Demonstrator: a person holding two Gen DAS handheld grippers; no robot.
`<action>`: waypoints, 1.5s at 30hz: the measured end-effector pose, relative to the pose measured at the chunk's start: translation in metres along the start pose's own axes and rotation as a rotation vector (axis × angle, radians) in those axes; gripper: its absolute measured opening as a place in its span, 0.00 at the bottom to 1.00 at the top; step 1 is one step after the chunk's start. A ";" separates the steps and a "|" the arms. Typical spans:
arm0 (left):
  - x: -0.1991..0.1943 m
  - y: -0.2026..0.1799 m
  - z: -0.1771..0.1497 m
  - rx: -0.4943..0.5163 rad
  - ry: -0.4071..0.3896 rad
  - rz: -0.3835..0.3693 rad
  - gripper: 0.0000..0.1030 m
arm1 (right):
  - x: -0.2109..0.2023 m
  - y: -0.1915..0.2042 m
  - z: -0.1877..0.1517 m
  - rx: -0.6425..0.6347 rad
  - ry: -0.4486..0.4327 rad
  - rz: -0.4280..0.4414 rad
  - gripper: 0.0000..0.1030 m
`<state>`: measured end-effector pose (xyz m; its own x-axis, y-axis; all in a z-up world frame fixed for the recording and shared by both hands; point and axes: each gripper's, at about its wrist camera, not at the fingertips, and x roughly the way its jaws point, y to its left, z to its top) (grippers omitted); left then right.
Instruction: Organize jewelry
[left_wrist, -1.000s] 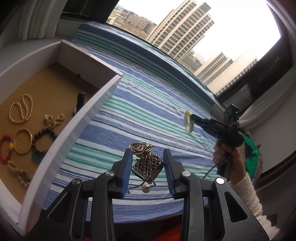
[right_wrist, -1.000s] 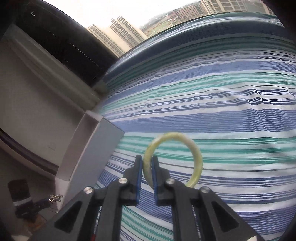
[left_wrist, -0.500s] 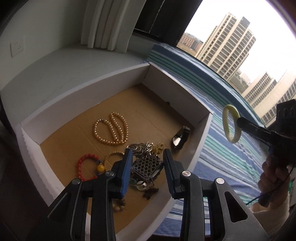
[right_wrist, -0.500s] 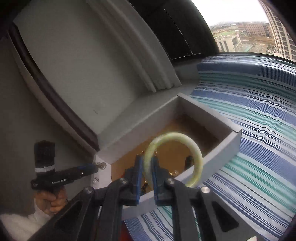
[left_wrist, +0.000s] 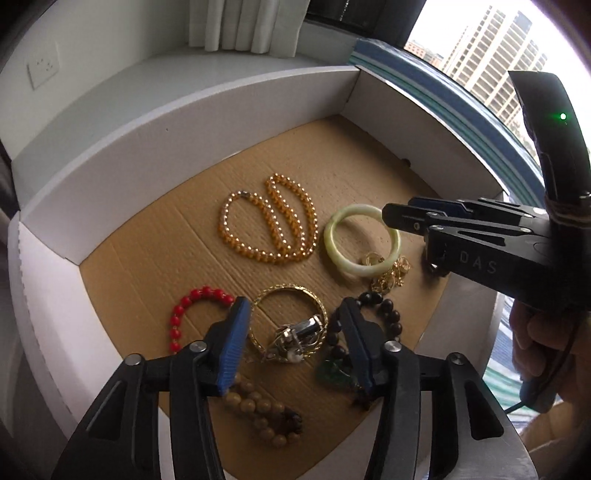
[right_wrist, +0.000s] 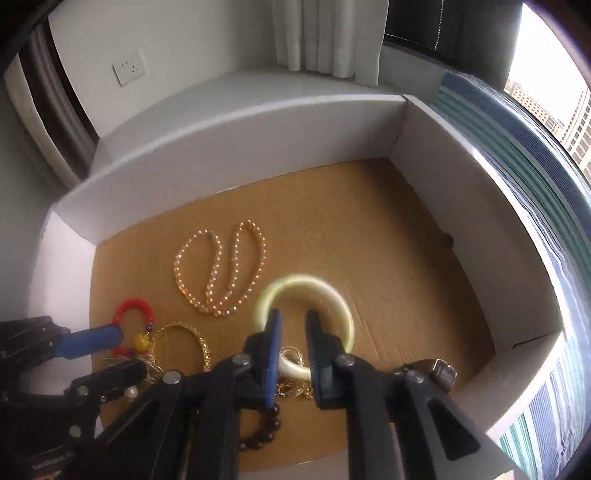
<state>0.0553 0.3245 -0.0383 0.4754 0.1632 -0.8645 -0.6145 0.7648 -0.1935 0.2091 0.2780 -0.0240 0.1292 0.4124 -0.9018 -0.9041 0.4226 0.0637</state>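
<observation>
Both grippers hang over a white box (left_wrist: 184, 122) with a brown cardboard floor. My left gripper (left_wrist: 293, 314) has its jaws opening. A silver mesh pendant necklace (left_wrist: 301, 330) lies loose between them on a gold bangle (left_wrist: 284, 290), touching neither pad. My right gripper (right_wrist: 293, 321), also opening, stands over a pale green jade bangle (right_wrist: 306, 282) that looks blurred and free of the pads. In the left wrist view that jade bangle (left_wrist: 332, 240) rests on the floor, partly over small gold pieces (left_wrist: 388, 280), under the right gripper (left_wrist: 391, 218).
The box (right_wrist: 240, 122) also holds a golden bead necklace (left_wrist: 273, 221), a red bead bracelet (left_wrist: 192, 306), a dark bead bracelet (left_wrist: 388, 317), tan beads (left_wrist: 258, 406) and a green pendant (left_wrist: 332, 373). Striped cloth (right_wrist: 535, 184) lies right of it. A hand (left_wrist: 532, 332) holds the right gripper.
Both grippers swung from over the striped cloth to over the box and dipped toward its floor. The left let go of the mesh pendant and the right let go of the jade bangle.
</observation>
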 end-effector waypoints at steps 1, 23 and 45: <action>-0.006 -0.002 -0.002 0.008 -0.028 0.028 0.70 | -0.004 -0.002 -0.001 0.022 -0.012 0.009 0.36; -0.062 -0.018 -0.026 -0.005 -0.165 0.319 0.98 | -0.082 0.004 -0.062 0.044 -0.144 -0.079 0.76; -0.097 -0.002 -0.033 -0.095 -0.129 0.226 0.98 | -0.104 0.030 -0.078 0.082 -0.109 -0.139 0.77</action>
<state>-0.0102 0.2869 0.0308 0.3918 0.4056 -0.8258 -0.7675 0.6391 -0.0502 0.1369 0.1851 0.0382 0.2973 0.4285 -0.8532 -0.8391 0.5436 -0.0194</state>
